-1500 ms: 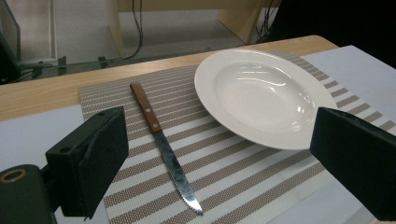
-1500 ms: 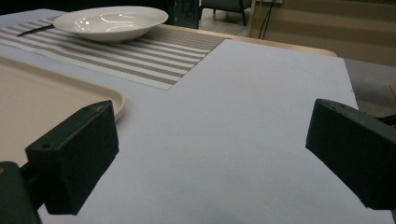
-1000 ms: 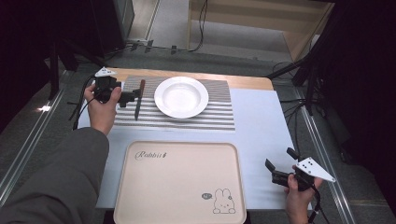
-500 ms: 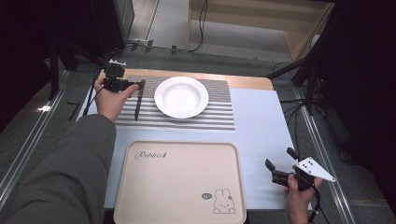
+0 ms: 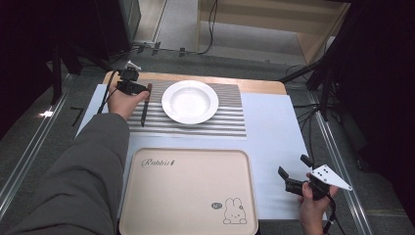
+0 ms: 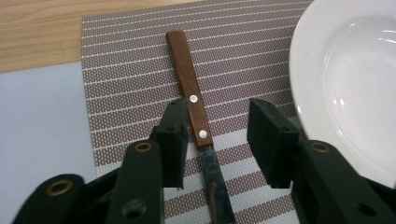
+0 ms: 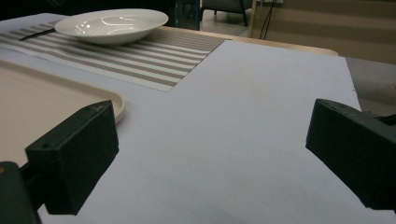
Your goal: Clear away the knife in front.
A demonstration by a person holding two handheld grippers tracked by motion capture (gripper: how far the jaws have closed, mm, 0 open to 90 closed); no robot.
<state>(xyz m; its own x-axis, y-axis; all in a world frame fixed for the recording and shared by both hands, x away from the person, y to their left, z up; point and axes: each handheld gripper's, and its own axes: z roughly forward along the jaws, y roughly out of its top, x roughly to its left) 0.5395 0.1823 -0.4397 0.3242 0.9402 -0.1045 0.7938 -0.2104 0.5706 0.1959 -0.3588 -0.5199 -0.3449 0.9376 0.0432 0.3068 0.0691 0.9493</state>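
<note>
A knife (image 6: 191, 107) with a brown wooden handle and a dark blade lies on the striped placemat (image 6: 130, 70), just left of the white plate (image 6: 345, 79). My left gripper (image 6: 219, 135) straddles it where handle meets blade. Its jaws have just been closing with the knife between them. The left pad sits at the handle's edge and the right pad stands well clear, so the grip is still open. From above, the left gripper (image 5: 129, 85) is at the far end of the knife (image 5: 145, 105), beside the plate (image 5: 190, 101). My right gripper (image 5: 292, 165) rests open and empty at the near right.
A beige tray (image 5: 188, 196) with a rabbit print lies at the near middle on a white sheet (image 5: 274, 137). The right gripper view looks across the sheet toward the tray corner (image 7: 46, 102) and the plate (image 7: 112, 23). Bare wood edges the table's far side.
The left hand has moved right and away along the knife to its handle, dropping lower. Its jaws have narrowed around the handle. The right hand has not moved.
</note>
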